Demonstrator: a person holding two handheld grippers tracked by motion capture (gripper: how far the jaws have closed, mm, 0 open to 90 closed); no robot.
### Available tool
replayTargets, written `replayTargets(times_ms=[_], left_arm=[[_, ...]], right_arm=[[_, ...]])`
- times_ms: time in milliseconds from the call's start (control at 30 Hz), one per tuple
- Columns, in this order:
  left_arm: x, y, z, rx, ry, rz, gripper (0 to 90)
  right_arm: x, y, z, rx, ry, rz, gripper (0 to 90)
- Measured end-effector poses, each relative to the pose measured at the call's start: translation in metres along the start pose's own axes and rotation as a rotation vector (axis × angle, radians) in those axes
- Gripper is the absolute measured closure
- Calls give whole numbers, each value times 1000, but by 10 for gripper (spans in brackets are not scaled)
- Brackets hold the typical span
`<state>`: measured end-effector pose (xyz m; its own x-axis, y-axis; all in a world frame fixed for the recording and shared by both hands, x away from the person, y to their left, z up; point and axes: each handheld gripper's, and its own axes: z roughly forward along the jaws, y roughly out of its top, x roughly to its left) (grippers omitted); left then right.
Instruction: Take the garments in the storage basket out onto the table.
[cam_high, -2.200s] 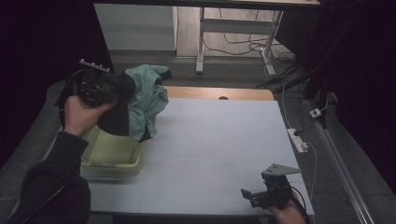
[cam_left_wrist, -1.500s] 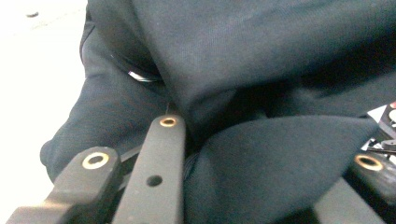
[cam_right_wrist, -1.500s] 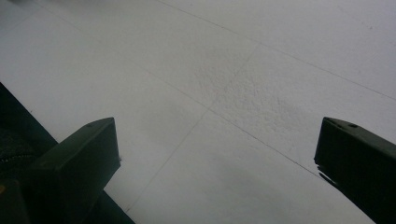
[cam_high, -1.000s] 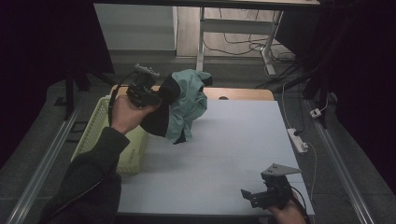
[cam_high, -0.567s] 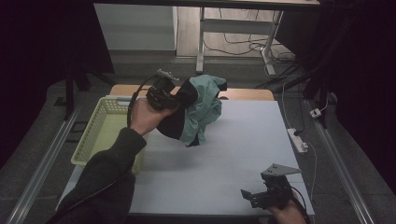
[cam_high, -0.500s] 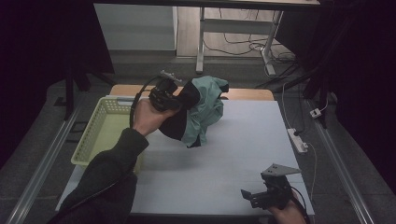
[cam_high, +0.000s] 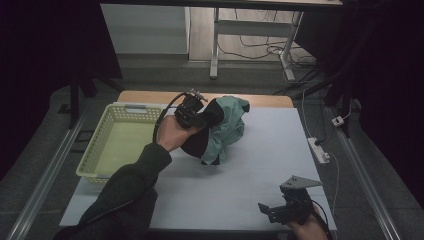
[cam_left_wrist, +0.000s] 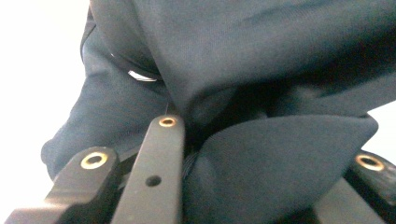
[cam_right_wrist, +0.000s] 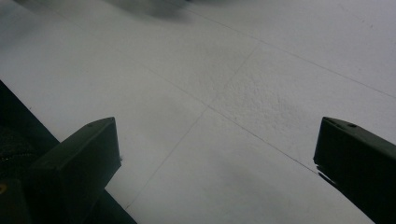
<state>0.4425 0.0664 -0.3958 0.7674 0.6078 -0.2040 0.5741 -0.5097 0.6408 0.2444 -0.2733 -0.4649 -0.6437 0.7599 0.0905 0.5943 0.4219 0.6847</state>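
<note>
Yellow-green basket (cam_high: 125, 145) sits at the left of the surface (cam_high: 260, 170), nothing visible inside it. Since a second ago the left tongs (cam_high: 192, 111) have carried the clothing bundle (cam_high: 220, 130) from over the basket's right edge rightward and down, so it now hangs just right of the basket, above the middle of the surface, lower end near or touching it, can't tell which. Reads as: clothes are out of the basket and about to be laid down for spreading or folding.

Left tongs: clamped tight on the bundle; in the left gripper view dark navy cloth (cam_left_wrist: 261, 154) bunches between and over the jaws. Teal garment (cam_high: 231, 125) drapes on the right side of the dark one.

Right tongs (cam_high: 272, 212) rest at the near right edge, unmoved, jaws wide apart with nothing between them, just bare surface (cam_right_wrist: 224, 93) ahead.

Around: power strip (cam_high: 320, 151) at the right edge, cables on the floor beyond. Nothing blocks the drop zone; the basket wall is close on the left.
</note>
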Motion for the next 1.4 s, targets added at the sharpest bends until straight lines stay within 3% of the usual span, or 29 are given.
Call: replayTargets(times_ms=[467, 600, 767, 867, 1000, 1133, 1267, 1400], left_arm=[[8, -19, 45, 68, 12, -45, 757], [10, -29, 67, 109, 36, -73, 741], [15, -39, 79, 94, 24, -82, 698], [19, -42, 83, 101, 3, -103, 644], [20, -47, 88, 100, -5, -76, 552], [19, -50, 92, 97, 12, -57, 433], [17, -49, 94, 107, 29, -75, 298], [16, -49, 95, 100, 15, -69, 197]], right_arm=[[0, 0, 0, 2, -2, -5, 2], [0, 0, 0, 1, -2, -6, 2], [1, 0, 0, 2, -3, -7, 2], [1, 0, 0, 4, -2, -10, 2], [1, 0, 0, 6, -2, -13, 2], [1, 0, 0, 10, -1, -17, 2], [2, 0, 1, 13, 0, -22, 3], [3, 0, 1, 15, 1, -27, 2]])
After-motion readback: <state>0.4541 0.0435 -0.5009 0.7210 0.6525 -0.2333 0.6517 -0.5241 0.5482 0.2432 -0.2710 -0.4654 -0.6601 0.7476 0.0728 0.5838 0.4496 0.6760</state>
